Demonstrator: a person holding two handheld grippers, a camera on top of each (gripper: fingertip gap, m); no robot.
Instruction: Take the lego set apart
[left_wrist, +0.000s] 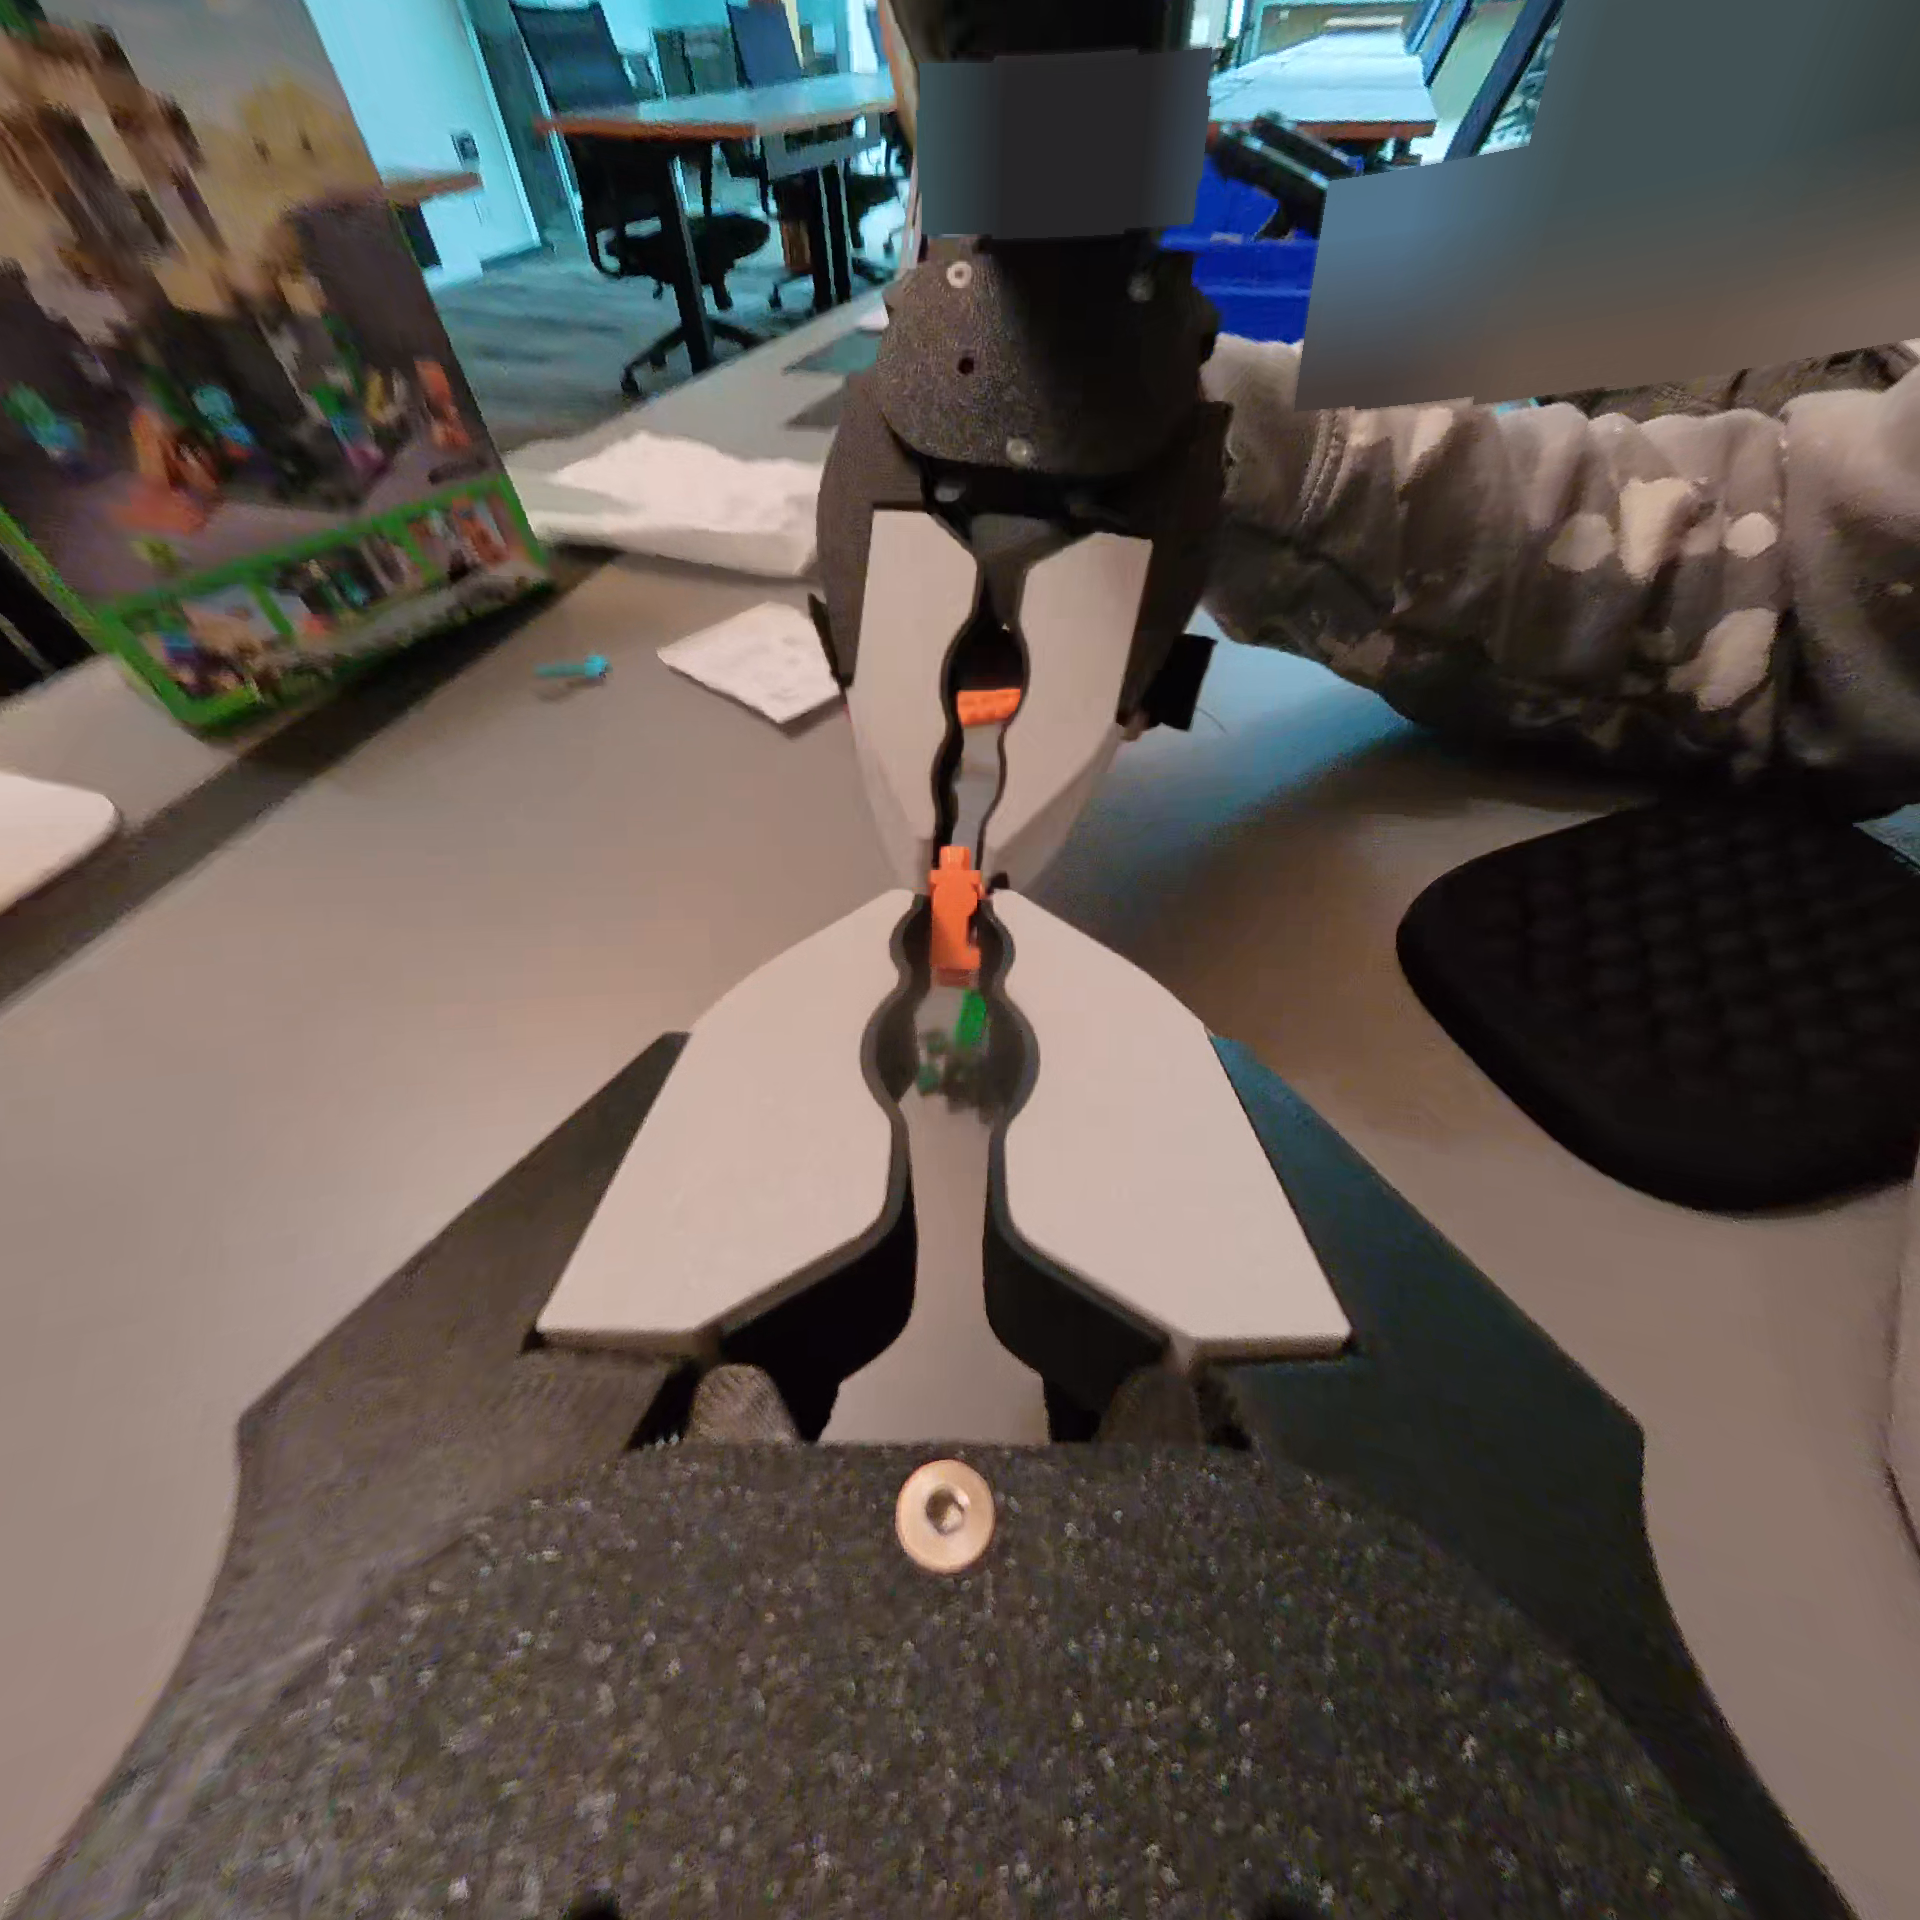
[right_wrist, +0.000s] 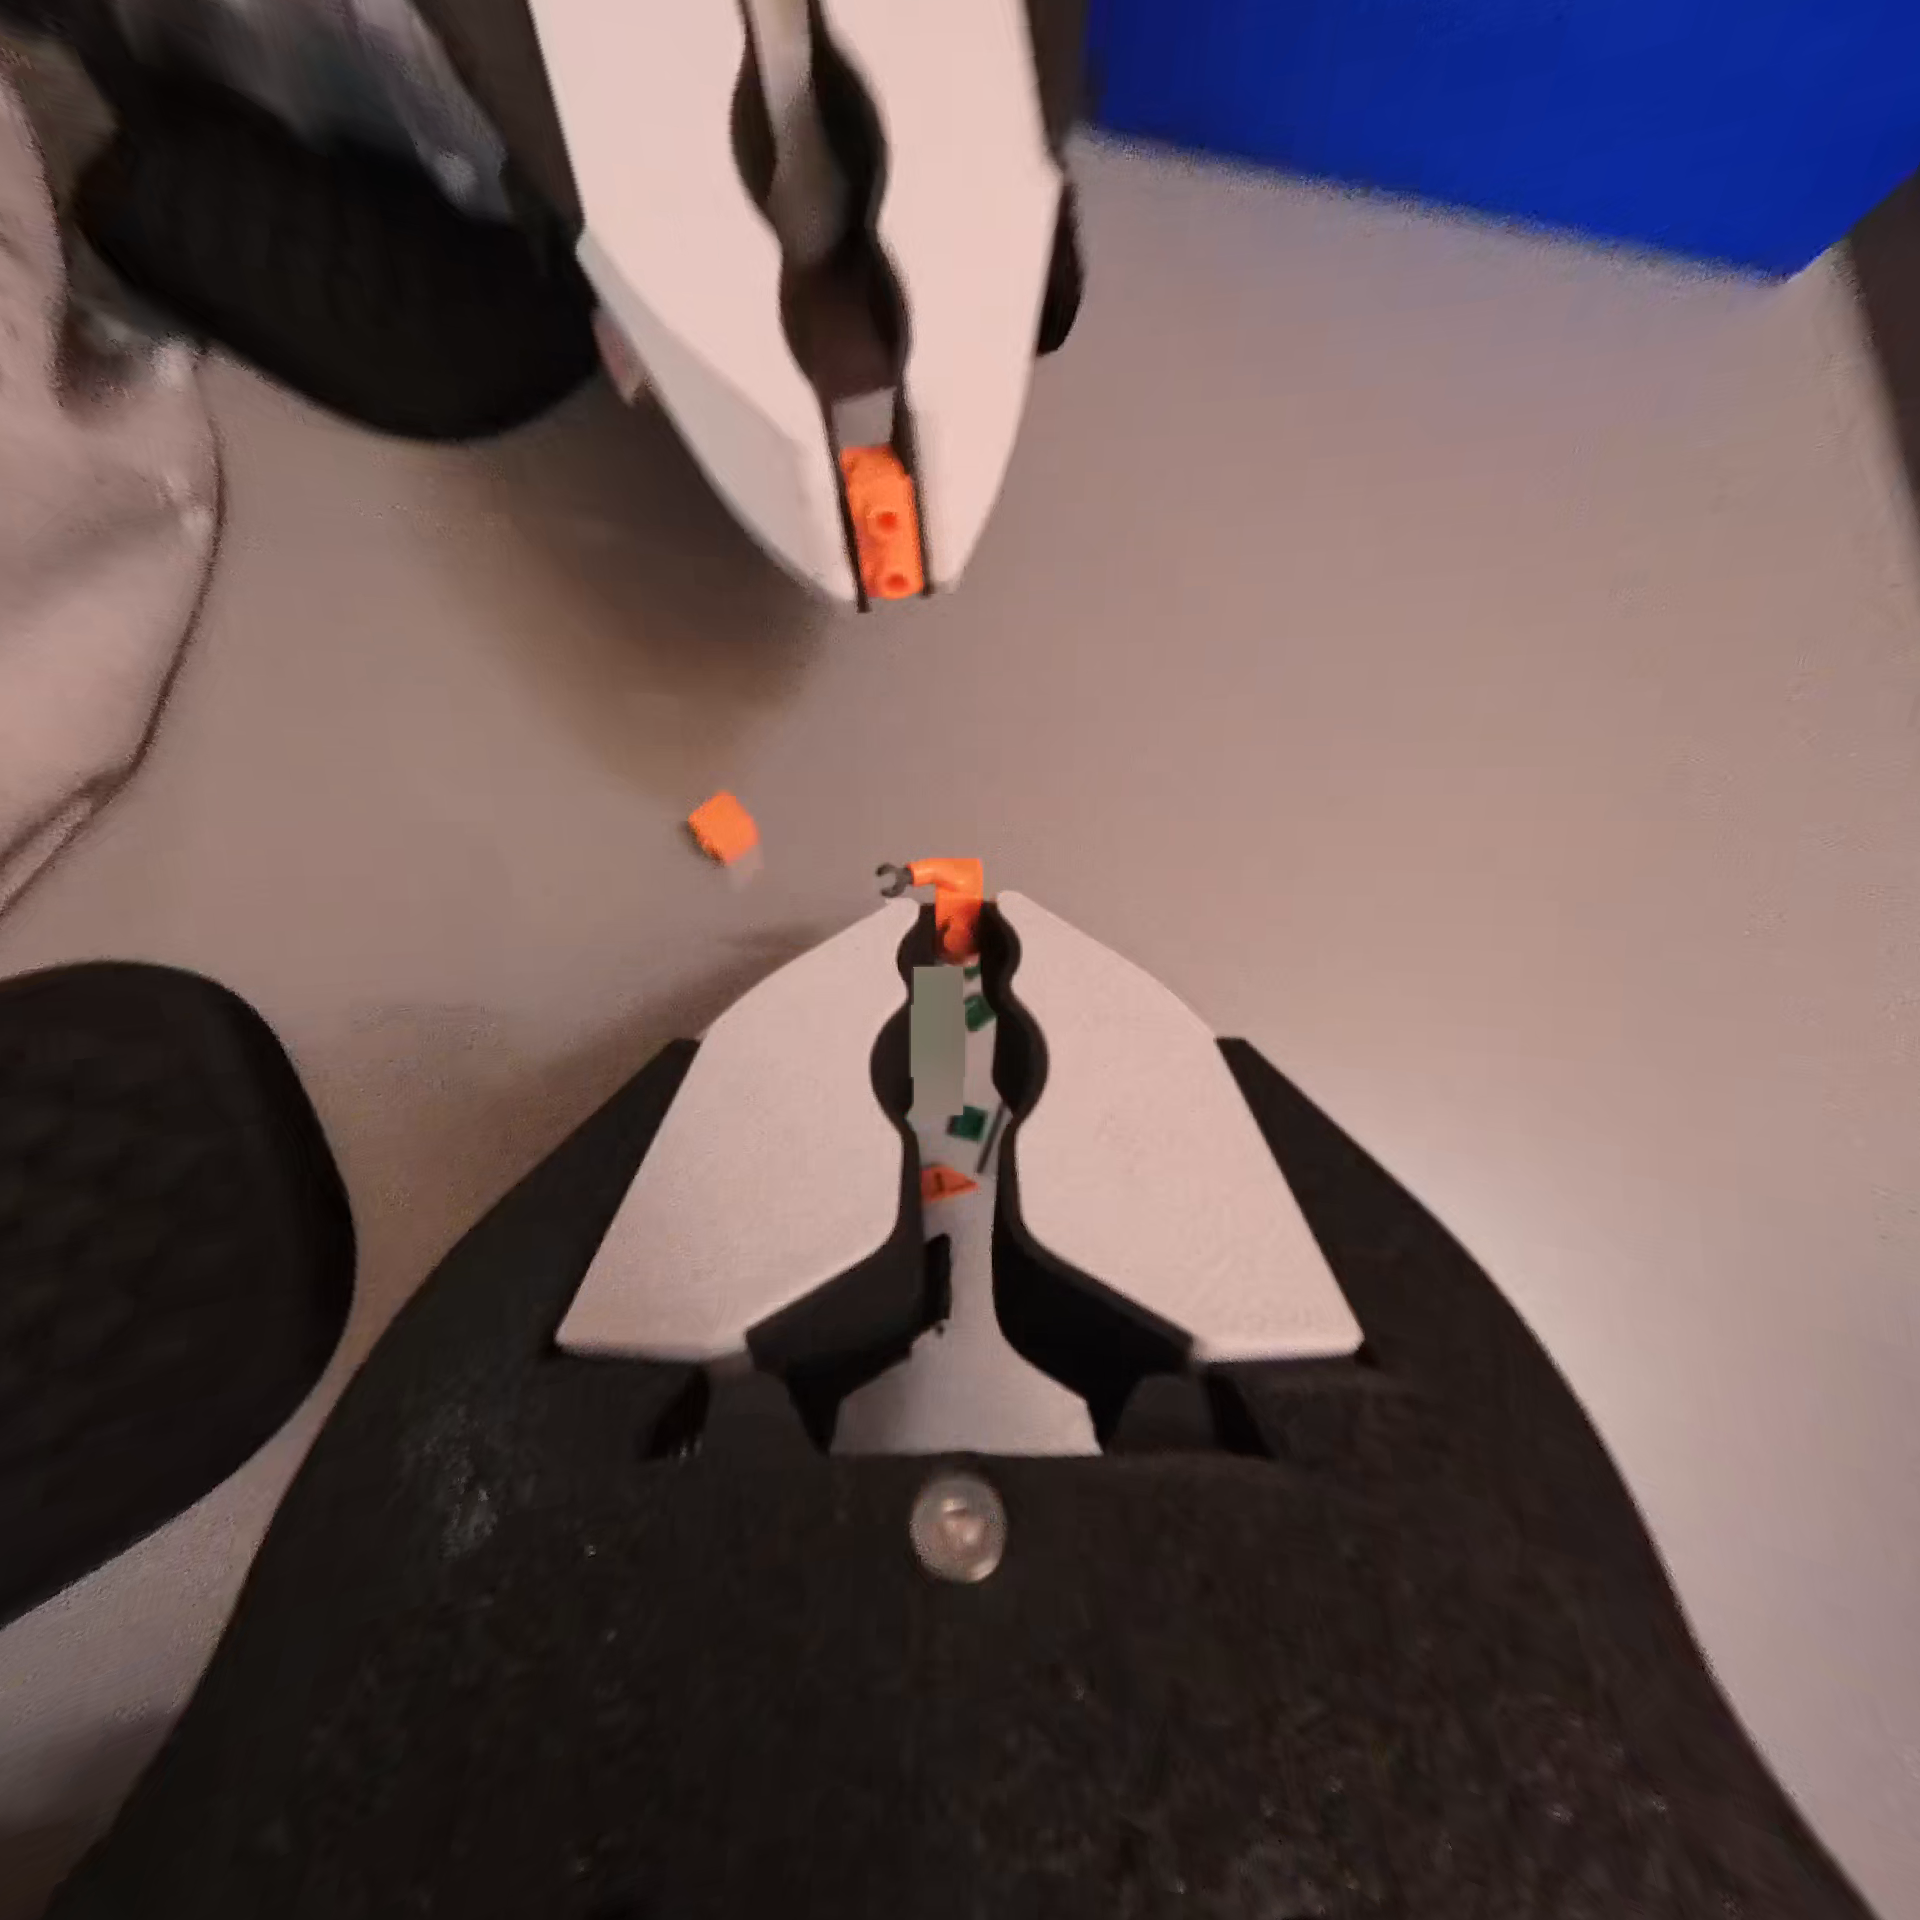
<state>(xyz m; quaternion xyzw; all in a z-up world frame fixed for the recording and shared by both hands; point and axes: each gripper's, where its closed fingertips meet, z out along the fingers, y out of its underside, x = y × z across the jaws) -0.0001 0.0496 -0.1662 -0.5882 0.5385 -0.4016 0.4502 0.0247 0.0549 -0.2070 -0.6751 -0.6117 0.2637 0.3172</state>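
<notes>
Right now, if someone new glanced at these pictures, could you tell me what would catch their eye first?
Two grippers meet tip to tip over the grey table, each pinching a small orange lego piece: the left gripper and the right gripper. A loose orange brick lies on the table beside them, and a colourful lego box stands at far left.

Your orange lego figure is split — the leg piece (right_wrist: 885, 525), stud holes showing, sits pinched far off, the torso with its clip arm (right_wrist: 951, 899) pinched near, a loose orange brick (right_wrist: 722, 827) lying left on the table (right_wrist: 1351, 727).

grey table (left_wrist: 416, 935) | black mesh pad (left_wrist: 1683, 997) | white paper (left_wrist: 758, 660) | blue bin (right_wrist: 1507, 114)
</notes>
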